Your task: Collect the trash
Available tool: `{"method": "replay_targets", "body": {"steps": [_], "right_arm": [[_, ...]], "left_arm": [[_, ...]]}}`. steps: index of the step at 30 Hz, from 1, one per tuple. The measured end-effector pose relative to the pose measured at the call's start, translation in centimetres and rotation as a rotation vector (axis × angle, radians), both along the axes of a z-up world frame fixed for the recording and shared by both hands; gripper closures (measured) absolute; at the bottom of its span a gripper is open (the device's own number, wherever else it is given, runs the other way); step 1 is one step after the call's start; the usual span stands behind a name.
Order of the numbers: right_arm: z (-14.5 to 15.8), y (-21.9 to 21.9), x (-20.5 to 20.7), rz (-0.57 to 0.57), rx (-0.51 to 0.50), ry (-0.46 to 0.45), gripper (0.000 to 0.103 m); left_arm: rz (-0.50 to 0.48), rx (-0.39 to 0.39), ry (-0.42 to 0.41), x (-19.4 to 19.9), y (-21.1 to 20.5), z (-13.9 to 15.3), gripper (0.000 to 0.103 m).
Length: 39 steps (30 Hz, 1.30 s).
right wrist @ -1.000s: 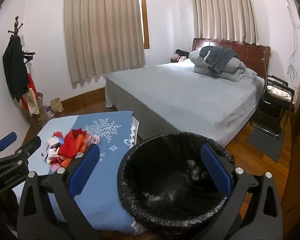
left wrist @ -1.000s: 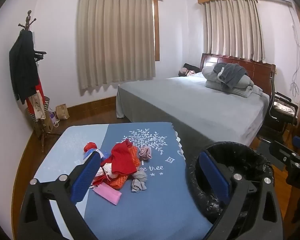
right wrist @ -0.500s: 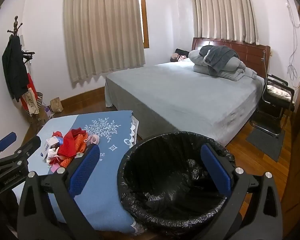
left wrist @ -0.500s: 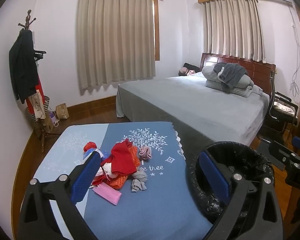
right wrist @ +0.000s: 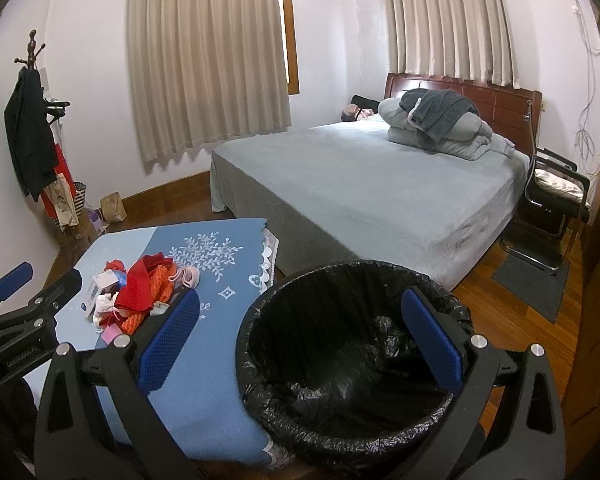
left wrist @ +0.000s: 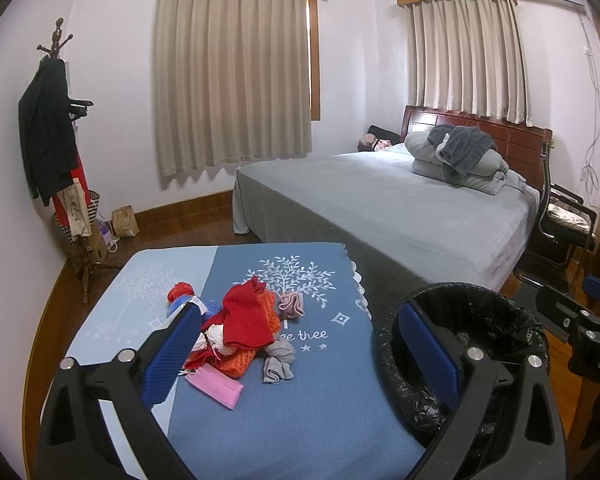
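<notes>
A pile of trash [left wrist: 236, 328] lies on the blue-clothed table [left wrist: 300, 408]: red and orange cloth, a pink packet [left wrist: 216, 388], a grey wad [left wrist: 278, 364], a pink scrunchie [left wrist: 291, 304]. The pile also shows in the right wrist view [right wrist: 140, 292], with a white box [right wrist: 96, 292]. A bin lined with a black bag [right wrist: 352, 364] stands right of the table and also shows in the left wrist view [left wrist: 468, 344]. My left gripper [left wrist: 300, 352] is open and empty above the table, near the pile. My right gripper [right wrist: 300, 340] is open and empty above the bin.
A large grey bed [left wrist: 380, 208] with folded bedding fills the back. A coat stand [left wrist: 56, 140] with bags is at the left wall. A black chair [right wrist: 552, 196] and a floor mat [right wrist: 532, 284] are at the right.
</notes>
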State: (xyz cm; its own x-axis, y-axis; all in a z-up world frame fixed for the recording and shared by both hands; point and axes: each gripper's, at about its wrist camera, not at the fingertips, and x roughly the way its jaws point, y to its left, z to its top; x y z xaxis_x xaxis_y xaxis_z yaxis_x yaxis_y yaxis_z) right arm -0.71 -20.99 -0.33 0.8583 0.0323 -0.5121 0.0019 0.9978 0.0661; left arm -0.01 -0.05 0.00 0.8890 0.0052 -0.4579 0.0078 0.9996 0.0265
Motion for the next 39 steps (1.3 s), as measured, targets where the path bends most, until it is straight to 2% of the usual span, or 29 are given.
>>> {"method": "replay_targets", "body": {"steps": [39], "right_arm": [[-0.11, 0.02, 0.06, -0.002, 0.004, 0.005, 0.005]], "left_arm": [[-0.001, 0.0, 0.003, 0.0, 0.0, -0.01, 0.006]]}}
